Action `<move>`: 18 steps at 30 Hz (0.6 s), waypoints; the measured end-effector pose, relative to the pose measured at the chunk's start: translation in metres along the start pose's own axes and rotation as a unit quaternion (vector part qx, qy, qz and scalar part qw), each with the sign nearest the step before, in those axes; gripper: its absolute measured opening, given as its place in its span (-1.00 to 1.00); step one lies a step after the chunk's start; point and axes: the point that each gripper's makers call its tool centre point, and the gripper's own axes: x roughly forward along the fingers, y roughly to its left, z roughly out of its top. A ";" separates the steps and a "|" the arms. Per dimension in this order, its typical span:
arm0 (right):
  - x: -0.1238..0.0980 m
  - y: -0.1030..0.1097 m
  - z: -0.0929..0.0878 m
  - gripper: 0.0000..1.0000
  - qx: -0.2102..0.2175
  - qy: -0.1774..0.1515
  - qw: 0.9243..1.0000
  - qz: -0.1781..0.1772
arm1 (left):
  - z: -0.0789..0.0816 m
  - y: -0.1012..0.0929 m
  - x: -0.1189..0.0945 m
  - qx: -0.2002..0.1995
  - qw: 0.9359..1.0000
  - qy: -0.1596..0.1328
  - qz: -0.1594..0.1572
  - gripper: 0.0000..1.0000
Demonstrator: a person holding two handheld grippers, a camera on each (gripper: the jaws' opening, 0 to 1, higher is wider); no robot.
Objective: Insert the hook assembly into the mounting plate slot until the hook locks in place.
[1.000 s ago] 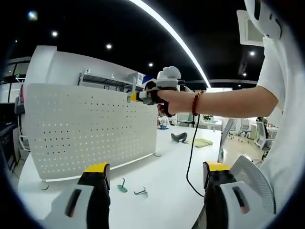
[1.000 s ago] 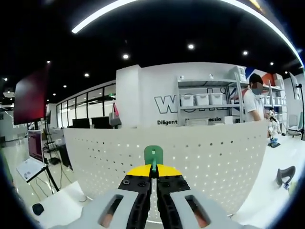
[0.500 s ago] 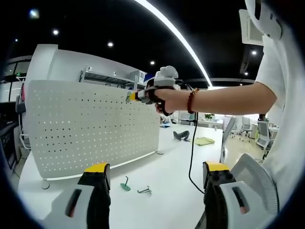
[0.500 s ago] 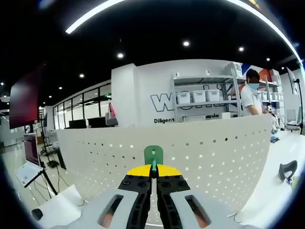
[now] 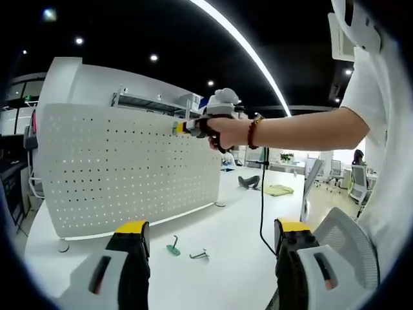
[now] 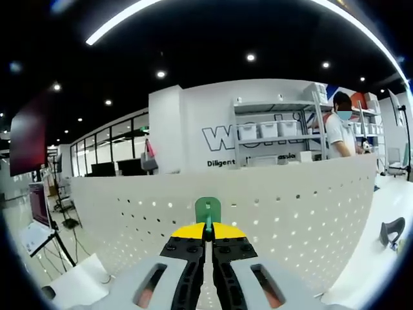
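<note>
— Where is the green hook [image 6: 208,210] at this moment?

— It is clamped between the tips of the right tongs [image 6: 208,227], which are pressed together on its stem, and it stands upright in front of the white perforated mounting plate [image 6: 271,213]. In the left gripper view, the right tongs [image 5: 182,128] are held high, near the upper edge of the plate [image 5: 122,165], toward its right end.

— What has changed in the last second?

— In the right gripper view the plate now takes more of the picture and its holes look larger – the hook has come nearer to it. In the left gripper view the hand [image 5: 226,131] has gone a little to the left, closer to the plate face. I cannot tell if the hook already touches the plate.

— And for the task?

— I judge it is the approach before insertion; the hook is not yet locked. The next move needs the back of the hook lined up with a row of holes.

— The left tongs?

— The left tongs [image 5: 210,236] are wide apart and hold nothing, low over the near edge of the table [image 5: 232,226]. Two more hooks lie there: a green spare hook [image 5: 172,247] and a grey metal hook [image 5: 199,254], just beside each other, in front of the plate.
</note>
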 end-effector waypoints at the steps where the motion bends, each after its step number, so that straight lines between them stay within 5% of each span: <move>1: 0.002 0.000 0.000 -0.98 -0.001 0.000 1.000 0.001 | 0.000 0.000 0.000 -0.001 1.000 0.000 0.000 0.63; 18: 0.015 -0.004 -0.008 -0.98 -0.006 0.014 1.000 -0.011 | -0.001 0.010 -0.002 -0.004 1.000 0.005 0.008 0.62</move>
